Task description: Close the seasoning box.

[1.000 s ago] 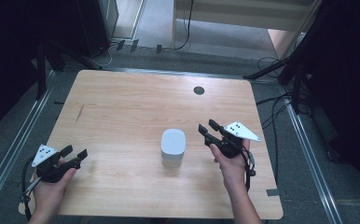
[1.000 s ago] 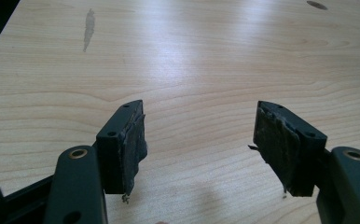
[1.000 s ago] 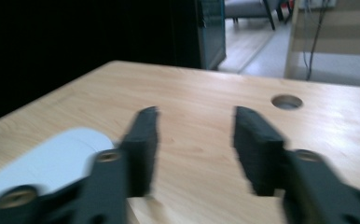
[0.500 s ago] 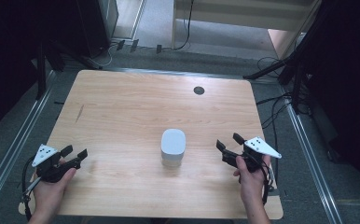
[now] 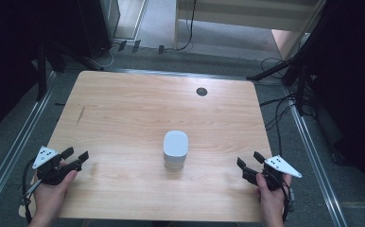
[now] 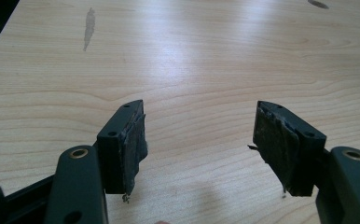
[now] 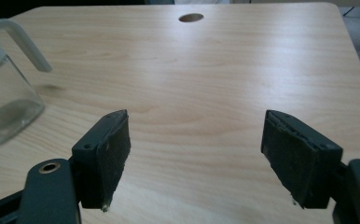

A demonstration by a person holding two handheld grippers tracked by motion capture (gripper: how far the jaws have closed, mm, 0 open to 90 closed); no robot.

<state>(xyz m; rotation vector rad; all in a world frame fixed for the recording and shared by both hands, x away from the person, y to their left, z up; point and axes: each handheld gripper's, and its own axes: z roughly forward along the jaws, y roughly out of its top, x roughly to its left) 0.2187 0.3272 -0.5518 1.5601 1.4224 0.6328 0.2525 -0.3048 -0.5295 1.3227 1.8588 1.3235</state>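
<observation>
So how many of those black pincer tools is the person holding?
2. The left gripper is at the table's near left corner, the right gripper at its near right edge; both have open jaws, with a white-lidded jar standing between them.

Pale wood-grain tabletop (image 5: 124,109) with one dark streak near the left edge; white-lidded clear jar (image 5: 175,149); black claws, grey plates.

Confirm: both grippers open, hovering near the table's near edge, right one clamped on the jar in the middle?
Not clamped. The right gripper is open with nothing between its jaws, well apart from the jar, as the high view shows. The rest holds: the left gripper is open too, both near the table's near edge.
</observation>
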